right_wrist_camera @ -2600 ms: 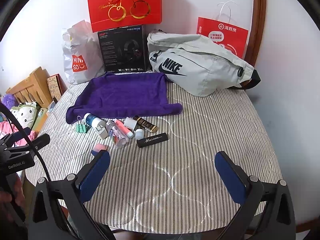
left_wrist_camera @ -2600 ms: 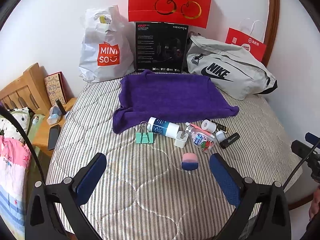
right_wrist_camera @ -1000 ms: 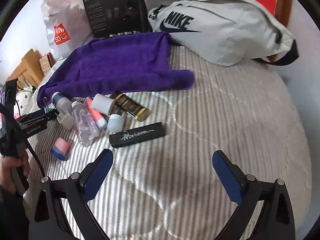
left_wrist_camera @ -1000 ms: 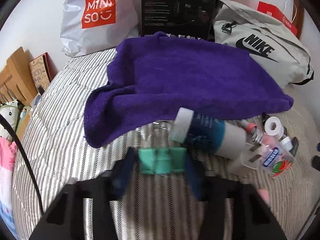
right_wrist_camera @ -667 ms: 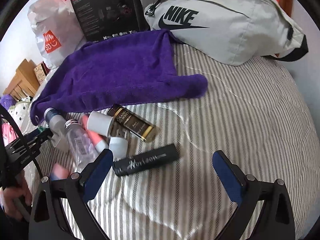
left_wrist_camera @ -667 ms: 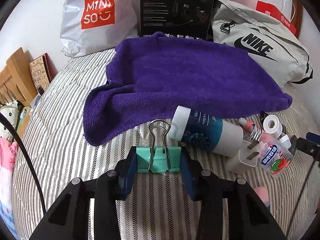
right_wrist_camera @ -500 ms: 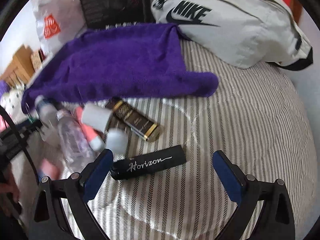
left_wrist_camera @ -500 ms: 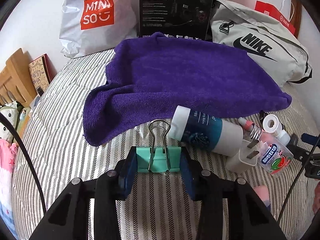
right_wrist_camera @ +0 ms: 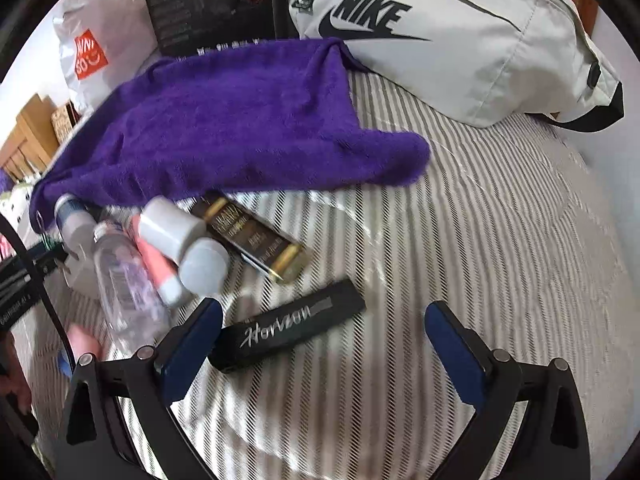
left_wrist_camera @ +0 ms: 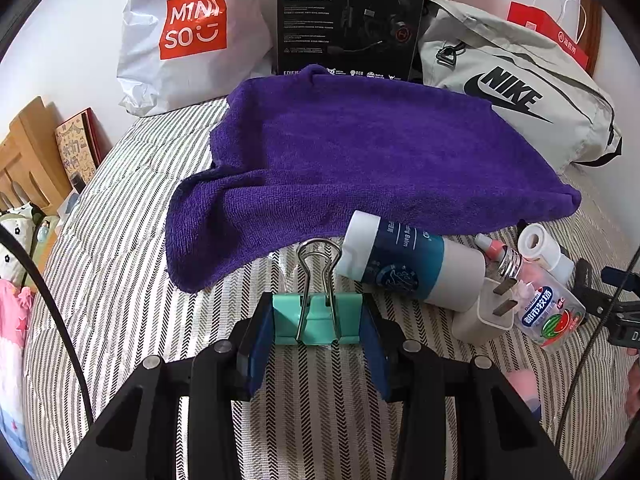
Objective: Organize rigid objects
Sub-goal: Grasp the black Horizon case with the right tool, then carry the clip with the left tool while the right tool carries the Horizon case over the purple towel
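Observation:
My left gripper [left_wrist_camera: 318, 322] is shut on a teal binder clip [left_wrist_camera: 316, 318] on the striped bed, just in front of a purple towel [left_wrist_camera: 360, 160]. A white and blue bottle [left_wrist_camera: 404, 266], a white plug [left_wrist_camera: 486, 312], a clear watermelon-label bottle [left_wrist_camera: 546, 312] and a white roll [left_wrist_camera: 538, 242] lie to its right. My right gripper [right_wrist_camera: 320, 340] is open above a black Horizon case [right_wrist_camera: 288, 326], its left finger beside the case's end. A gold and black tube [right_wrist_camera: 252, 236], white caps [right_wrist_camera: 204, 260] and a clear bottle [right_wrist_camera: 124, 280] lie left of the case.
A grey Nike bag [left_wrist_camera: 516, 92], a black headset box [left_wrist_camera: 350, 16] and a Miniso bag [left_wrist_camera: 192, 32] stand behind the towel. A wooden nightstand [left_wrist_camera: 28, 156] stands at the left of the bed. A pink and blue object [left_wrist_camera: 524, 388] lies at the front right.
My left gripper has stayed shut on the binder clip without moving. My right gripper has moved forward and down towards the black Horizon case and stays open.

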